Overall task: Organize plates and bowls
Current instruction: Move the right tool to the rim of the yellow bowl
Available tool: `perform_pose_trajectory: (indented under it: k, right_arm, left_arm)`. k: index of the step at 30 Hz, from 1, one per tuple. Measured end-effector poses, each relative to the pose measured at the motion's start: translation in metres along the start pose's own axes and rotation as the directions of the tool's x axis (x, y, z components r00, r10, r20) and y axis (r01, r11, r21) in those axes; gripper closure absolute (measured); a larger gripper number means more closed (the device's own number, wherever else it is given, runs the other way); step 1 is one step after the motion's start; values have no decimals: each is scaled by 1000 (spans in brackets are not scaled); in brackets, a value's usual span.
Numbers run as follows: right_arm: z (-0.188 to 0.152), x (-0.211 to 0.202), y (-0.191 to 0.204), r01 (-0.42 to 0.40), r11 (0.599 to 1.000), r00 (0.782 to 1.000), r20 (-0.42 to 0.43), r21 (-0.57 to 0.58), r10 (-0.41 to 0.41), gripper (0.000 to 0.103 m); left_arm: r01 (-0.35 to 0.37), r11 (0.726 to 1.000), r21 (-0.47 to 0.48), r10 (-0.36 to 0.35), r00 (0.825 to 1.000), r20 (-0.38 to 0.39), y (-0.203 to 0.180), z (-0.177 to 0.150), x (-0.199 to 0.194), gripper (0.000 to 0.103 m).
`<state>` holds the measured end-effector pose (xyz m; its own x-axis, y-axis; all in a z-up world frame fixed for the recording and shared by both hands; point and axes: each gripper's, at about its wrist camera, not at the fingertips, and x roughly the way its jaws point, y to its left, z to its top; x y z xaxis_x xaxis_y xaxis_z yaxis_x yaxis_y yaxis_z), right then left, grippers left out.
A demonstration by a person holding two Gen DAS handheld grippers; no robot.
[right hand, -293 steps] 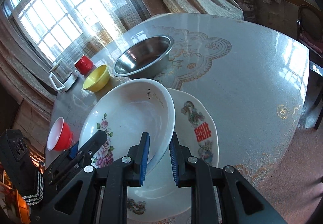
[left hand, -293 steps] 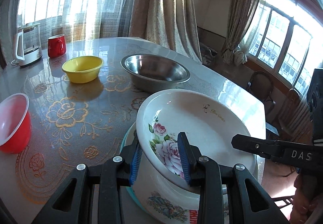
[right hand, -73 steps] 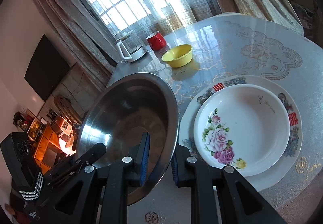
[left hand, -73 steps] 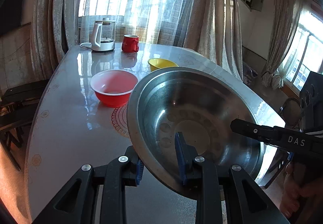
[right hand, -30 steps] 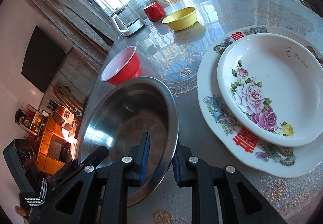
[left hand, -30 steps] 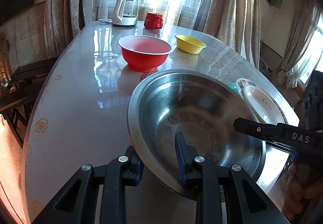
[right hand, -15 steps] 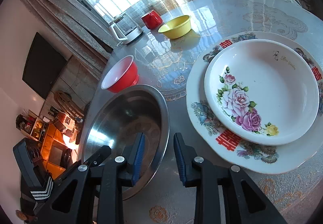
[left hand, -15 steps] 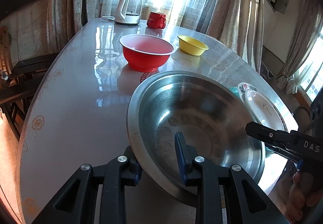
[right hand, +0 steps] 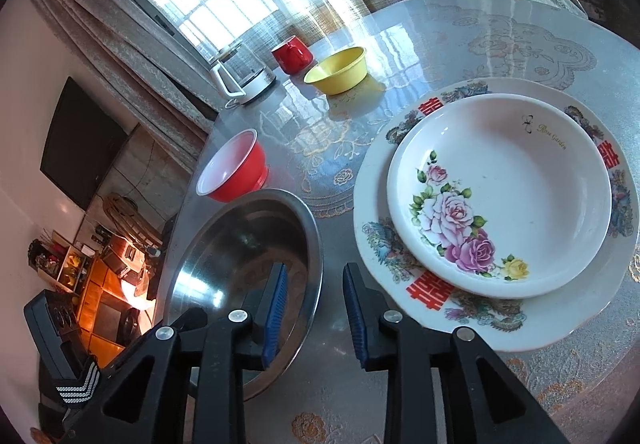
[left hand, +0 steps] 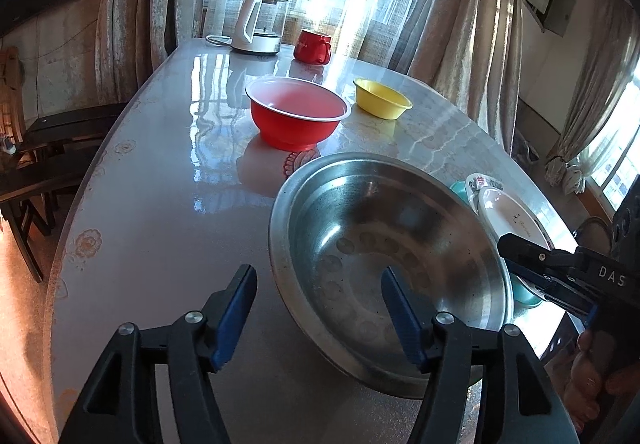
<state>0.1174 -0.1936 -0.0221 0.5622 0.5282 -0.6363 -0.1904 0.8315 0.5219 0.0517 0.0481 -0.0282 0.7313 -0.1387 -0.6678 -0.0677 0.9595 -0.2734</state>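
Observation:
A large steel bowl (left hand: 384, 252) (right hand: 240, 260) rests on the table near its front edge. My left gripper (left hand: 320, 304) is open, its jaws astride the bowl's near left rim without gripping it. My right gripper (right hand: 314, 296) is open, its jaws astride the bowl's right rim. To the right lies a floral white dish (right hand: 500, 196) stacked on a large patterned plate (right hand: 400, 256); both show partly in the left wrist view (left hand: 508, 212). A red bowl (left hand: 296, 116) (right hand: 232, 172) and a yellow bowl (left hand: 382, 98) (right hand: 338, 70) stand farther back.
A red mug (left hand: 312, 46) (right hand: 292, 54) and a glass kettle (left hand: 260, 24) (right hand: 240, 74) stand at the far end by the window. Dark chairs (left hand: 48, 148) stand left of the table. The table edge runs close on the left and near side.
Both grippers carried the steel bowl down beside the stacked plates, then opened and let go of its rim. The bowl now rests on the table.

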Motion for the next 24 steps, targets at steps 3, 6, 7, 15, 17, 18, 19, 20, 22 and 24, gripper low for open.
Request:
perform_pose_trajectory:
  k: [3,6,7,15,17,18,19,20,22,24]
  right_arm:
    - [1,-3,-2,0,1000,1000,8,3,0,74]
    - [0,-4,-2,-1,1000,1000,8,2,1,74]
    - [1,-4,-2,-2,1000,1000,10,2,2,74]
    - [17,-7,4,13,999,1000,18,-42,-12,69]
    - [25,-8,6,20,998,1000,20,-62,-18,68]
    - [29,-8,7,27,997,999,22,-70,-26,67]
    - [34,-8,8,35,997,999,25,-75,-33,67]
    - [39,-8,8,40,996,999,28,-78,-38,67]
    - [50,-6,7,51,996,998,29,-79,-49,64]
    - [62,-3,6,68,994,997,29,-80,-66,64]
  left_arm:
    - [-4,1000,-27,4,1000,1,5,3,-2,35]
    - [-32,999,-35,33,999,9,9,8,-5,30]
    - [-48,998,-33,49,999,12,9,9,-5,29]
    - [-131,991,-13,131,991,28,11,27,-6,22]
    - [-146,989,-11,146,989,30,11,32,-5,22]
    - [-152,988,-10,153,988,29,11,34,-4,22]
    - [-155,988,-9,155,987,30,11,37,-3,22]
    - [-156,988,-8,156,987,31,10,41,-2,22]
    - [-163,987,-3,163,986,34,9,47,0,20]
    - [-165,986,2,164,986,39,7,54,1,20]
